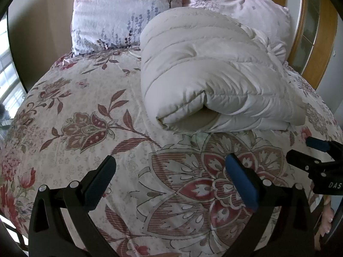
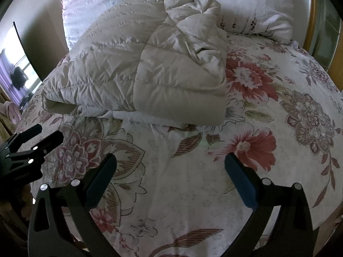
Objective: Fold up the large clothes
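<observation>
A: A bedroom, by the look of it: a bed under a floral bedspread (image 1: 90,111), cream with red and brown flowers, pale wall behind, a window (image 1: 8,81) at the far left of the left wrist view.

B: And the grippers?

A: The left gripper (image 1: 171,171) has its jaws wide apart, nothing between them, only the flower pattern below. The right gripper (image 2: 171,169) stands the same: jaws spread, holding nothing, above bare bedspread.

B: Do they show up in each other's cameras?

A: Yes. The right one pokes in at the right edge of the left wrist view, with blue pads; the left one sits at the left edge of the right wrist view. They are side by side, apart from each other.

B: Where is the garment?

A: Ahead of both. A cream quilted down coat (image 1: 205,79) lies folded into a thick bundle on the bedspread, clear of both grippers. In the left view its near end shows the rolled fold, open like a tube mouth.

B: And past it?

A: Two pale pink pillows (image 1: 120,15) with tree and lavender prints stand against the head of the bed; the bundle's far end rests against them. A wooden frame (image 1: 308,49) curves down the right side
</observation>
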The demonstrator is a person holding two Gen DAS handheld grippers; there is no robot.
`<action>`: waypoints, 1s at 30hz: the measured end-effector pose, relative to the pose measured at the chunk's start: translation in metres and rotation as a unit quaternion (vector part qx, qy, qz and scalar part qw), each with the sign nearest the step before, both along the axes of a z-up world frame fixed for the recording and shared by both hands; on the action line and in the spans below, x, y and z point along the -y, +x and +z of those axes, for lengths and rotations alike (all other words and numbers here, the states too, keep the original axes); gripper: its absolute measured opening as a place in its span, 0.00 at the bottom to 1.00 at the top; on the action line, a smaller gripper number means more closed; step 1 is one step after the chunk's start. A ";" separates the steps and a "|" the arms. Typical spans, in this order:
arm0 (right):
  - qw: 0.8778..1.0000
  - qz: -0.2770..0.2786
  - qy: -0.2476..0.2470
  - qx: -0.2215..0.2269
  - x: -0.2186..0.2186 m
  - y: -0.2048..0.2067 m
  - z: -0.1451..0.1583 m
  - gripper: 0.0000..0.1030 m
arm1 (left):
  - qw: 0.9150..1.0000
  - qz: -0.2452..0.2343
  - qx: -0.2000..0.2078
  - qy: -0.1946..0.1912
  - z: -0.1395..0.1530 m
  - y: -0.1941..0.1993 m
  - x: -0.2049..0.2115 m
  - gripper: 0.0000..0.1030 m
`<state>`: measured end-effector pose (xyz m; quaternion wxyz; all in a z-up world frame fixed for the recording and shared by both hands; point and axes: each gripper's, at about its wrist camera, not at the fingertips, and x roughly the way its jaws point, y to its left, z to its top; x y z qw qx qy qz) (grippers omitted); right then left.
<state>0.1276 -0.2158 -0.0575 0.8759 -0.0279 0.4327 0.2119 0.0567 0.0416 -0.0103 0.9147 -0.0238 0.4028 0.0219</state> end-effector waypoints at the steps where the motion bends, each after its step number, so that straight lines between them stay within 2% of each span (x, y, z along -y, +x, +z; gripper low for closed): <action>1: 1.000 0.000 0.000 0.000 0.000 0.000 0.000 0.98 | 1.000 0.000 0.000 0.000 0.000 0.000 0.000 0.99; 30: 1.000 0.001 0.000 -0.002 -0.001 0.001 -0.002 0.98 | 1.000 0.001 -0.001 -0.005 -0.001 0.002 -0.003 0.99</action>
